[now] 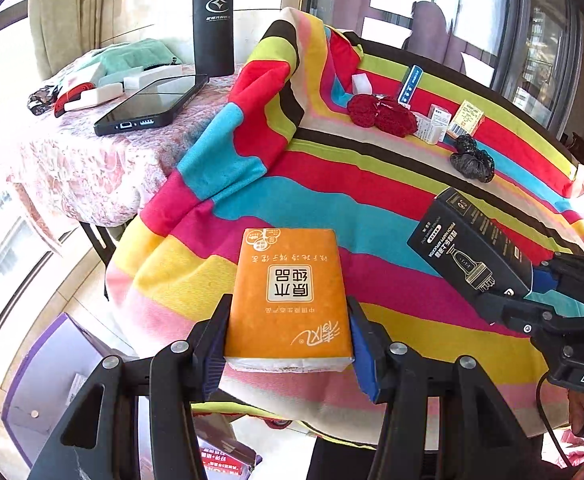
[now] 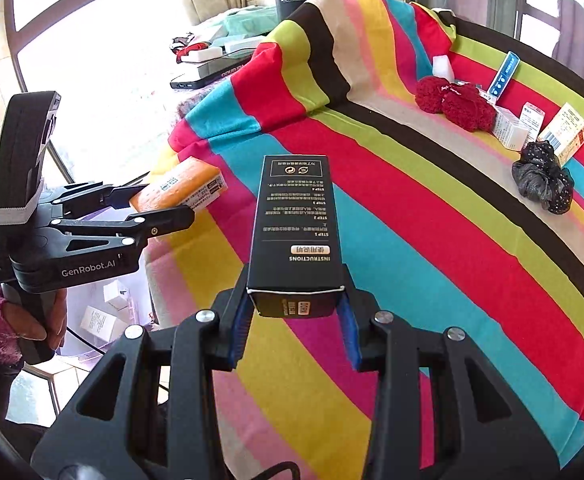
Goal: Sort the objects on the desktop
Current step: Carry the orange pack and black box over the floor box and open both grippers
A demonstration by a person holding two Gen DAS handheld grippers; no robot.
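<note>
Left wrist view, left gripper (image 1: 288, 336) clamped on orange tissue pack (image 1: 288, 296), right gripper (image 2: 295, 320) clamped on black box (image 2: 295, 224), both above striped cloth (image 2: 431, 260)

The left wrist camera looked forward, close over its own fingers, across the striped multicoloured cloth (image 1: 371, 184) toward a tall black flask (image 1: 213, 20). The right wrist camera faced much the same way from the right side. Both views shared the cloth, flask and a black fabric scrunchie (image 2: 543, 178).

Orange tissue pack (image 1: 290, 300) and long black box (image 2: 297, 232), each clamped above the striped cloth (image 2: 431, 240).
</note>
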